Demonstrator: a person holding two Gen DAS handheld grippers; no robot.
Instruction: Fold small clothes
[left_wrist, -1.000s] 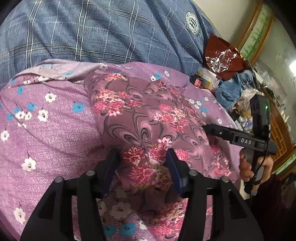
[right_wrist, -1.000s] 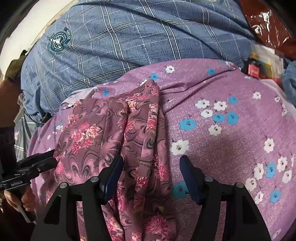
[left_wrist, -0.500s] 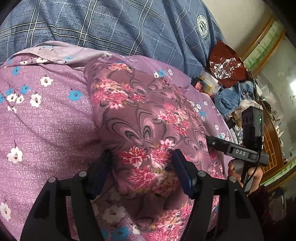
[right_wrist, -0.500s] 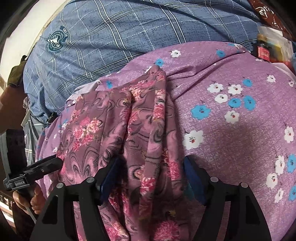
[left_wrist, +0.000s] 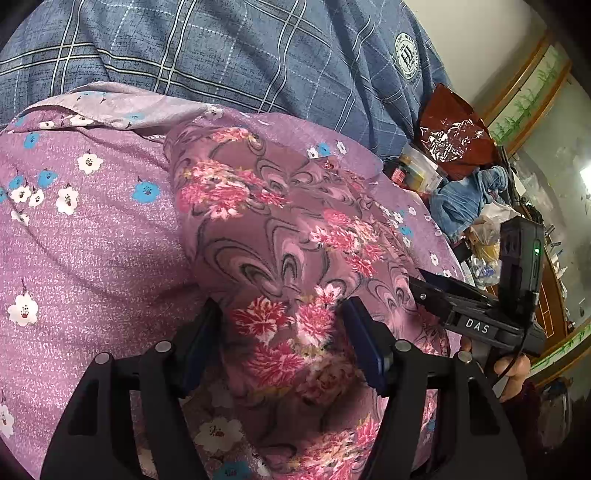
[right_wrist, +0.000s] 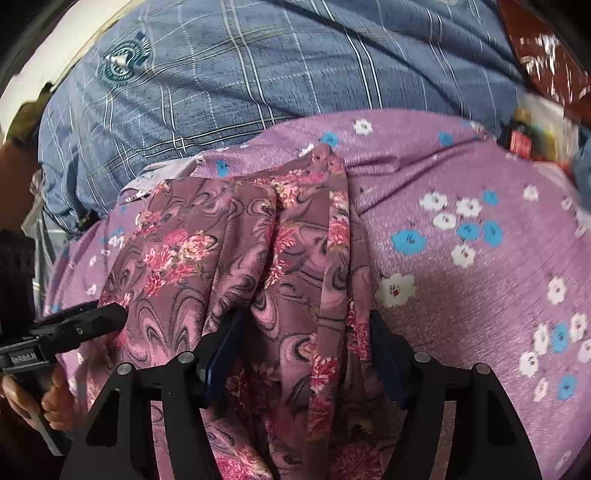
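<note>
Left gripper (left_wrist: 282, 325) jaws opening, straddling the pink rose-print garment (left_wrist: 280, 240), pads not pressing. Garment lies rumpled on purple flowered cloth (left_wrist: 92, 251). Right gripper (right_wrist: 306, 343) jaws closing around garment folds, pads not yet pinching.

The rose-print garment (left_wrist: 280, 236) lies on the flowered cloth (left_wrist: 92, 240), running from 12 o'clock down to 6 in the left wrist view, with the checked fabric (left_wrist: 221, 48) behind both at 12. The left gripper (left_wrist: 284, 332) straddles the garment's near end at 6 o'clock, and the right gripper (left_wrist: 424, 284) reaches in from 3 o'clock, touching the garment's side. Behind it, at 2 o'clock, a crinkled bag (left_wrist: 450, 133) sits above a bundle of cloth (left_wrist: 469, 195).
</note>
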